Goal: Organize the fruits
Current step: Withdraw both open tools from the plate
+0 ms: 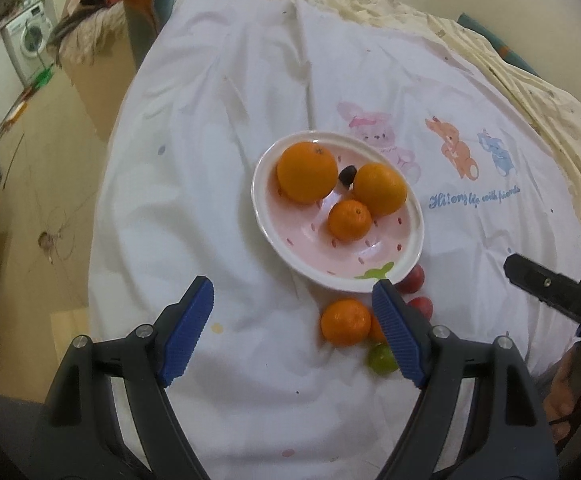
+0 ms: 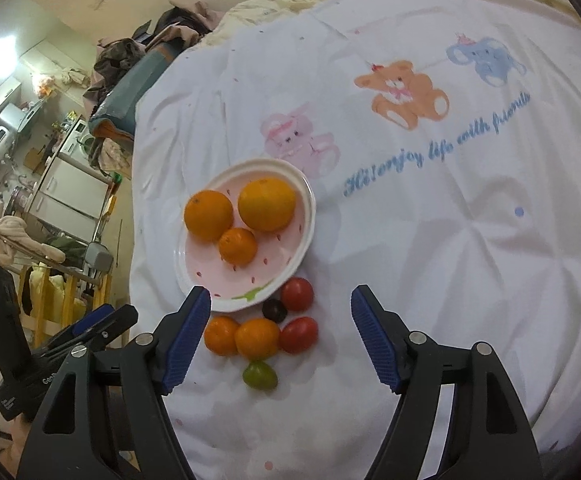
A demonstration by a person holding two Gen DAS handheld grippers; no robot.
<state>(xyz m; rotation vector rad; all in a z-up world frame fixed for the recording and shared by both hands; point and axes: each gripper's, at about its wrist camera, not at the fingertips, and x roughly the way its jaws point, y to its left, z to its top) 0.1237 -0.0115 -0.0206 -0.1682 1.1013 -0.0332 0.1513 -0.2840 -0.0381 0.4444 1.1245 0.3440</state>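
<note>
Currently both grippers, left gripper (image 1: 292, 312) and right gripper (image 2: 280, 322), hang wide open, holding nothing. Best next move, I think: close the right fingers squarely around one small orange mandarin (image 2: 257, 338) just ahead of them on the bed, clear of its neighbours. Pink-and-white oval ceramic plate (image 2: 304, 236) beyond holds three oranges.

Left wrist view: left hand-held gripper (image 1: 292, 292) finger hides second loose tangerine (image 1: 375, 330), partly covers green fruit (image 1: 380, 359); red tomatoes (image 1: 412, 280) half behind plate (image 1: 274, 248)
</note>
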